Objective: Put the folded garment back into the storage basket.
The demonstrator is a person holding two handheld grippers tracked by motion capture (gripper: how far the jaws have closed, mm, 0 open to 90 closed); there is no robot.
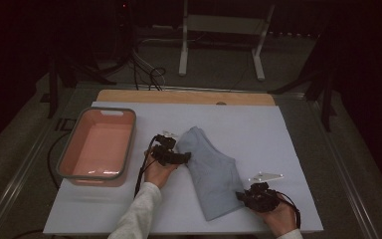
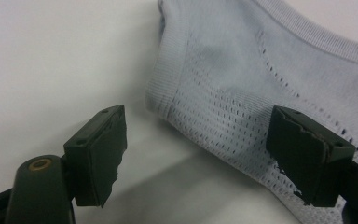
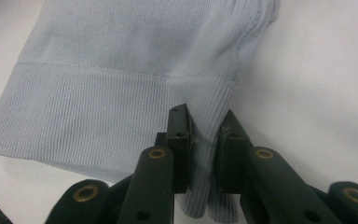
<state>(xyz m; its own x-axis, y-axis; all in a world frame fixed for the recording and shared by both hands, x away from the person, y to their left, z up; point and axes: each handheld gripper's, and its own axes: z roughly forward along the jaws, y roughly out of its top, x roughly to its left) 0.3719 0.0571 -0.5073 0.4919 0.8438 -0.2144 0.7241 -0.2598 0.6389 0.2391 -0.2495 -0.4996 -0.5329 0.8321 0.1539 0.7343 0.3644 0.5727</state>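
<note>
garment: a folded light-blue knit top (image 1: 211,172) lies aslant on the white sheet (image 1: 288,134), near the table's middle, just right of the tub.
left gripper (image 1: 185,158): at the top's upper left edge; in the left gripper view its jaws stand wide apart, one over bare sheet, the other over the perforated knit, nothing pinched between them.
right gripper (image 1: 242,196): at the top's lower right corner; in the right gripper view its jaws are clamped on a bunched fold of the ribbed hem (image 3: 205,135).
tub: a pink tub (image 1: 99,144) with a grey rim sits on the sheet's left side, well apart from the top.
hands: both come in from the bottom edge, the left in a white sleeve (image 1: 137,211).
</note>
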